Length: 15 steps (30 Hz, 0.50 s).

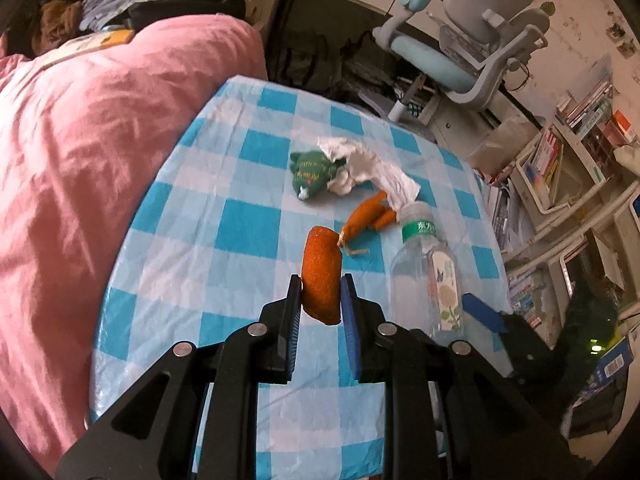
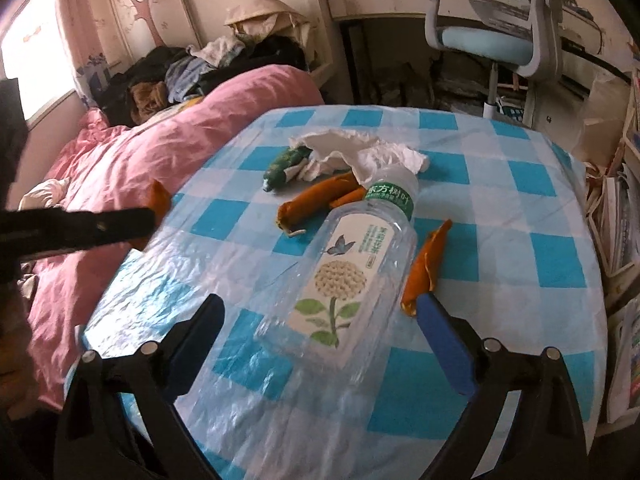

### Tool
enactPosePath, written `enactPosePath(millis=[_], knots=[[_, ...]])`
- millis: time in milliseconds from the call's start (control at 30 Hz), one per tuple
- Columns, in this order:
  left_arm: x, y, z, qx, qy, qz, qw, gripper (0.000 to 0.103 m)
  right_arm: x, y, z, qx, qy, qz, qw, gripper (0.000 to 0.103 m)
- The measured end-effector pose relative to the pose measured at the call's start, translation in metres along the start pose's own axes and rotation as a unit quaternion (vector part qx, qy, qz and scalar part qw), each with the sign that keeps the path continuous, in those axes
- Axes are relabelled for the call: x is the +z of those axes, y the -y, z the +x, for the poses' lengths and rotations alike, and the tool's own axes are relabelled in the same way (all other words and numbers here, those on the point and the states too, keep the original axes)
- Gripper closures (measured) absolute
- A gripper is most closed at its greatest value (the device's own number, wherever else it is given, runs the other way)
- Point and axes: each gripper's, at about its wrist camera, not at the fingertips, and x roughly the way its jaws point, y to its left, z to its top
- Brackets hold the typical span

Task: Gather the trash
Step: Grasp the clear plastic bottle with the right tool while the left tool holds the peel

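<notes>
One piece in hand: my left gripper (image 1: 320,300) pinches an orange peel (image 1: 321,276), lifted off the table (image 1: 192,216).
Ahead of it: two more peels (image 1: 366,216), one tissue (image 1: 368,170), one green wrapper (image 1: 312,174), one bottle (image 1: 426,276).
Right view: my right gripper (image 2: 320,320) stands wide around the bottle (image 2: 352,276), not gripping.
Beside its right finger: another peel (image 2: 424,268).
Left to collect: six pieces, I judge.

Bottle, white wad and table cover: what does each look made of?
The bottle looks like clear, glossy thin plastic: you see the checks through it, and it carries a printed paper or film label. The white wad looks like matte crumpled tissue paper, with soft creases. The table cover looks like thin plastic sheeting: shiny, wrinkled, with glare.
</notes>
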Motion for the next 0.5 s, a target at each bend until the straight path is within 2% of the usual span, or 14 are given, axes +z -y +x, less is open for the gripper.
enactPosePath(millis=[167, 233, 300, 500], knots=[[0.007, 0.005, -0.005, -0.004, 0.009, 0.007, 0.9999, 0.084, 0.003, 0.008, 0.013, -0.012, -0.011, 0.015, 1.000, 0.021], [0.009, 0.007, -0.005, -0.004, 0.008, 0.010, 0.9999, 0.084, 0.002, 0.012, 0.018, -0.005, -0.022, 0.026, 0.999, 0.028], [0.010, 0.007, -0.004, -0.003, 0.007, 0.011, 0.9999, 0.084, 0.001, 0.012, 0.019, -0.002, -0.025, 0.027, 0.999, 0.029], [0.008, 0.012, -0.005, 0.006, 0.008, 0.026, 0.9996, 0.084, -0.007, 0.004, 0.003, 0.022, -0.035, -0.012, 0.999, 0.043]])
